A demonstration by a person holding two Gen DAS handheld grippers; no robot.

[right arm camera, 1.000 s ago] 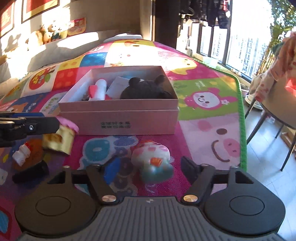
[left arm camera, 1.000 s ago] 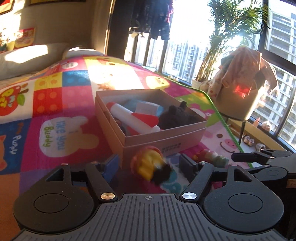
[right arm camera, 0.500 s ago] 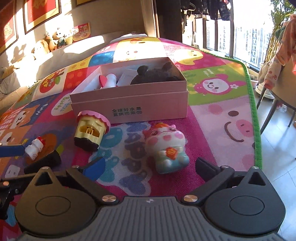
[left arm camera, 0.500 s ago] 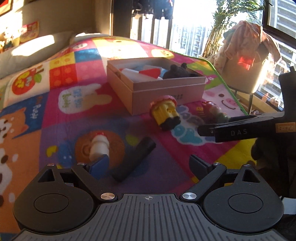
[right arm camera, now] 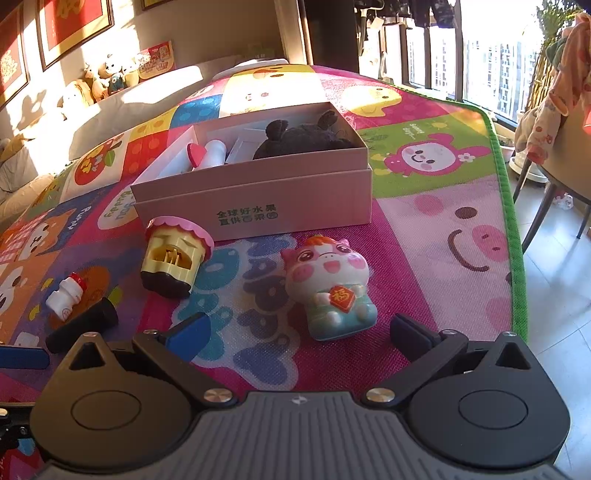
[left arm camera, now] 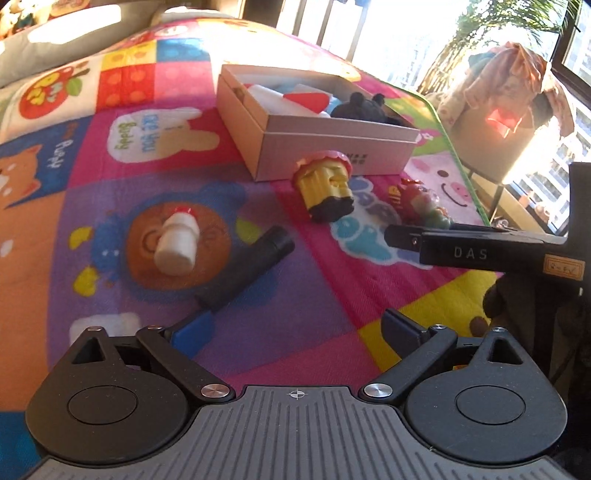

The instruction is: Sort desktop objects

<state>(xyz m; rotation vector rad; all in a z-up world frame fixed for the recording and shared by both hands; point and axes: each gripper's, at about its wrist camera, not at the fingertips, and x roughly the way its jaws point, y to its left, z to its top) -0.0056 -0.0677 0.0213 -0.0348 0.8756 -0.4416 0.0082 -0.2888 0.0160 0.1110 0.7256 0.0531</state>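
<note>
Low, warm sunlight pours through the windows beyond the left gripper, blowing them out; the mat blurs slightly and edges bow.

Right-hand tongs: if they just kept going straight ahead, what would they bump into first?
Most likely the pink cow figurine, lying on the mat just ahead of the open right tongs, slightly right of centre. Depth is hard to judge here.

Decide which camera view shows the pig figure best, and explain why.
The right wrist view: the pig figure lies close, sharp and whole, face showing. In the left wrist view the pig figure is far, blurred and partly behind the other gripper's finger.
</note>
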